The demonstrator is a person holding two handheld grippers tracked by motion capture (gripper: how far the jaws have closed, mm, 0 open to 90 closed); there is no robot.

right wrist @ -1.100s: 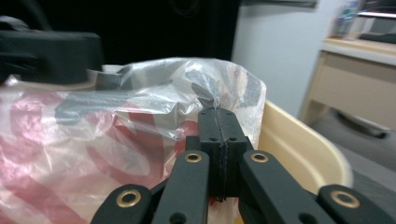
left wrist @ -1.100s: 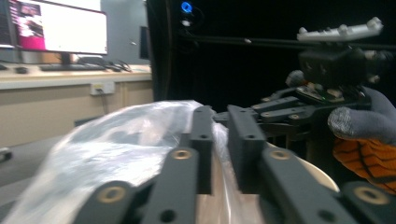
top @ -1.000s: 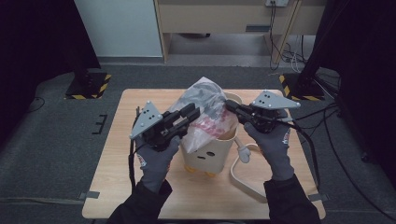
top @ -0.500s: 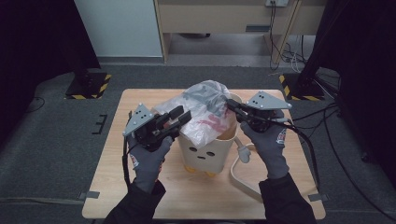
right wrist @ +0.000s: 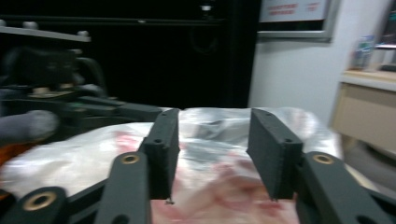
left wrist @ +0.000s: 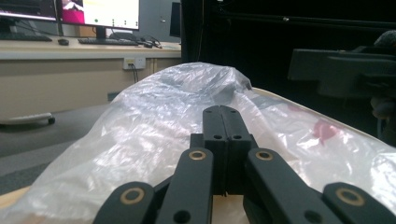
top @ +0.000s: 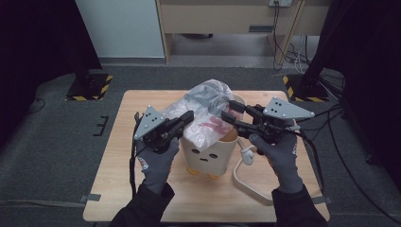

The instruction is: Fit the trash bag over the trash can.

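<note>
on our left, the left gripper [top: 188, 117] sits at the near-left side of the bag [top: 204, 109]; in the left gripper view its jaws have just closed and stand pressed flat together, and we cannot tell whether a fold of film is pinched between them; the clear bag, with pink marks on it, sits bunched in the mouth of the cream bin [top: 208, 153] at the middle of the table [top: 142, 198], puffed up above the rim; a white cord [top: 246, 179] loops on the wood to the bin's right; the right gripper [top: 229, 112] has just been opening, its jaws released and spread over the bag's top with film below the gap, not gripped; we judge the lining half done: bag is in, its edge not yet drawn over the rim
</note>
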